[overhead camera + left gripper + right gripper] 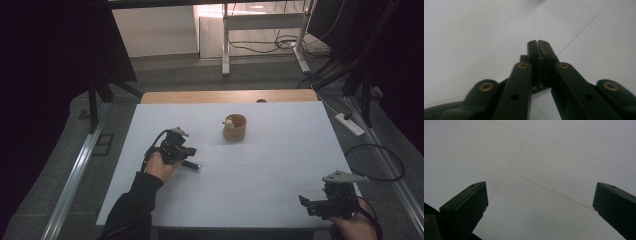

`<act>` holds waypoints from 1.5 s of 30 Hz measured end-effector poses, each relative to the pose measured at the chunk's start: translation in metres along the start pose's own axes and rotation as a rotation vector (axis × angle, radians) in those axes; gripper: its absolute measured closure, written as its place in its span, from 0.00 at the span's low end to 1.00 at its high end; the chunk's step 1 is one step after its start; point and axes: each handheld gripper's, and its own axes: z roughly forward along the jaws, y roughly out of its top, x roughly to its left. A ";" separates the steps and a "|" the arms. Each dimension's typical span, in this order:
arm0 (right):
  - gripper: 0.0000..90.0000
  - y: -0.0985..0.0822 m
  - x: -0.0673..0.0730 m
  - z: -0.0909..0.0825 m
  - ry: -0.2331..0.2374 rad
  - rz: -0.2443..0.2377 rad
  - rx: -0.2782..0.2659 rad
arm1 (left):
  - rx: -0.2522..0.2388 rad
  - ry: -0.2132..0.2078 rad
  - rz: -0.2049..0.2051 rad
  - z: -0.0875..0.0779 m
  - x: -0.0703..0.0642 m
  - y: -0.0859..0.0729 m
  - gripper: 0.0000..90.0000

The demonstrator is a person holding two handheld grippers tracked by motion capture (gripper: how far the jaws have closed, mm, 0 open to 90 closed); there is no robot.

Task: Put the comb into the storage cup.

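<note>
So the only thing out here is a little wooden cup [235,127], sitting a bit past the middle of the white table [280,150], with something small and pale [228,121] perched at its near-left rim, too tiny for me to tell what it is. The cup looks like a short, round, straight-walled thing, tan wood, open top. My guess is it's light and stiff, not fragile, but the smooth curved side could slip, so I'd pinch across the rim, one jaw inside and one outside, on the side away from that pale bit. My left gripper [186,151] is down near the table, left of the cup and well apart from it, jaws pressed flat together with nothing between them; the left gripper view shows the black pads meeting over bare tabletop. My right gripper [309,203] hangs at the near right corner, far from the cup, jaws spread wide and empty, just matte white surface with thin seam lines under it. Table top is flat, slightly glossy, wooden edge at the far side.
</note>
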 end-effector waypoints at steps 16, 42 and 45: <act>0.01 0.000 0.001 0.001 -0.002 -0.008 0.011 | 0.052 -0.002 -0.002 0.017 0.004 -0.008 0.98; 0.01 0.000 0.002 0.001 0.001 -0.019 0.011 | 0.179 -0.041 0.014 0.023 -0.013 -0.021 0.98; 0.01 0.000 0.002 0.001 0.001 -0.020 0.010 | 0.192 -0.042 0.013 0.022 -0.013 -0.022 0.98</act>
